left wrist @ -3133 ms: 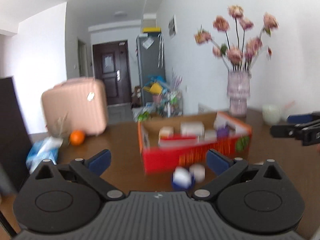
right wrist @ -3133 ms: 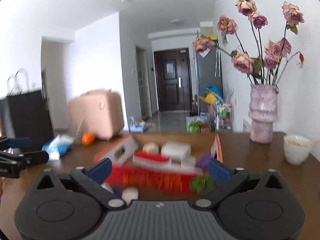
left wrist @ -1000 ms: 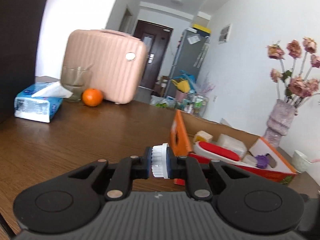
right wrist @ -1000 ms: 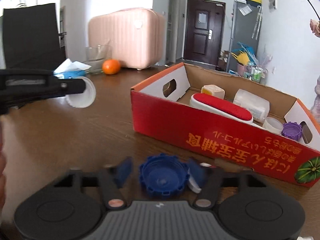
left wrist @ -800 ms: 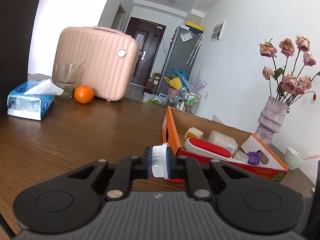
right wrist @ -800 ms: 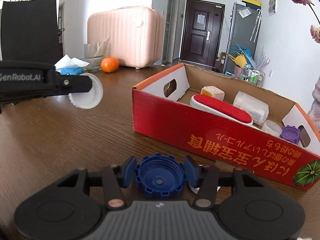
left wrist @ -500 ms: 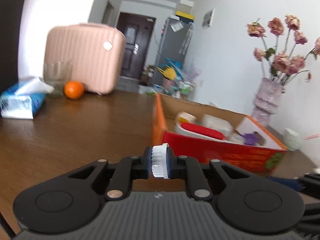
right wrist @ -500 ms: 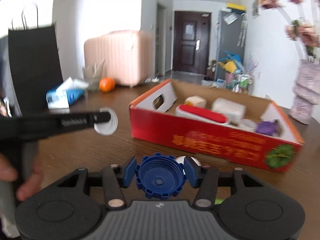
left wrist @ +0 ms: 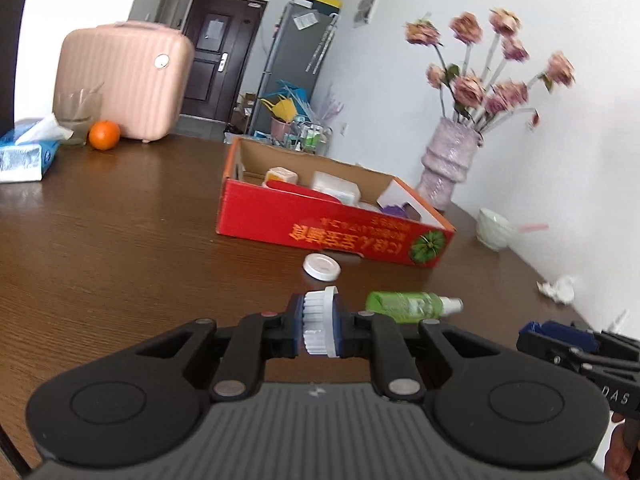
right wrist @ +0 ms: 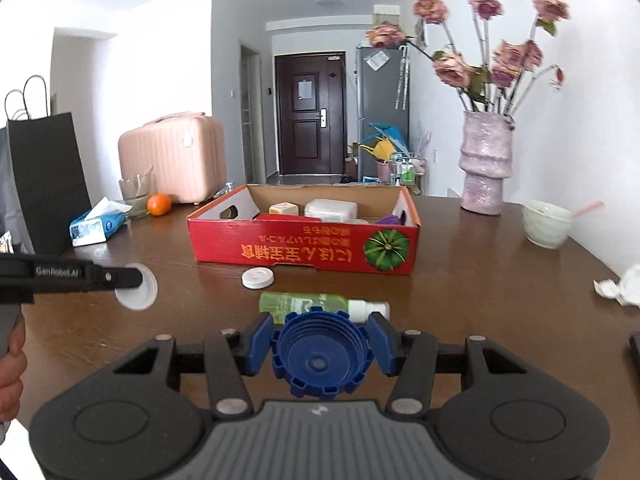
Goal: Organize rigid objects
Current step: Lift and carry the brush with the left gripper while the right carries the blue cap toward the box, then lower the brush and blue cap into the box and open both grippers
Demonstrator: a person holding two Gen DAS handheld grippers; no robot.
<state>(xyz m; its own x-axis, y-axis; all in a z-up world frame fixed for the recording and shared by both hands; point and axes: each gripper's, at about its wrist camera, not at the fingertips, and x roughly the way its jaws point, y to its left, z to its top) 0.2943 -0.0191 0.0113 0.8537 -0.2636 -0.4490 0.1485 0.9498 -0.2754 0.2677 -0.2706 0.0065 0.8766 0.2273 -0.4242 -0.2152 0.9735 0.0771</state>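
Note:
My left gripper (left wrist: pixel 318 326) is shut edge-on on a white ribbed cap (left wrist: pixel 318 320); from the right wrist view that cap (right wrist: pixel 138 288) hangs at the left above the table. My right gripper (right wrist: pixel 322 350) is shut on a large blue notched cap (right wrist: pixel 322 354). The red cardboard box (right wrist: pixel 304 250) (left wrist: pixel 332 228) stands ahead of both and holds several items, among them a red-topped piece, white containers and a purple cap. In front of it lie a white lid (right wrist: pixel 258 279) (left wrist: pixel 321 267) and a green spray bottle (right wrist: pixel 316 304) (left wrist: pixel 408 305) on its side.
A pink vase with dried roses (right wrist: pixel 484 168) and a pale bowl (right wrist: pixel 546 224) stand at the right, crumpled tissue (right wrist: pixel 620 286) nearer. At the left are a tissue pack (right wrist: pixel 96 224), a glass (right wrist: pixel 134 192), an orange (right wrist: pixel 159 204), a pink case (right wrist: pixel 176 156) and a black bag (right wrist: pixel 44 184).
Both grippers have drawn back from the box and swung to the right with their caps still held; the white lid and the green bottle have come into view in front of the box.

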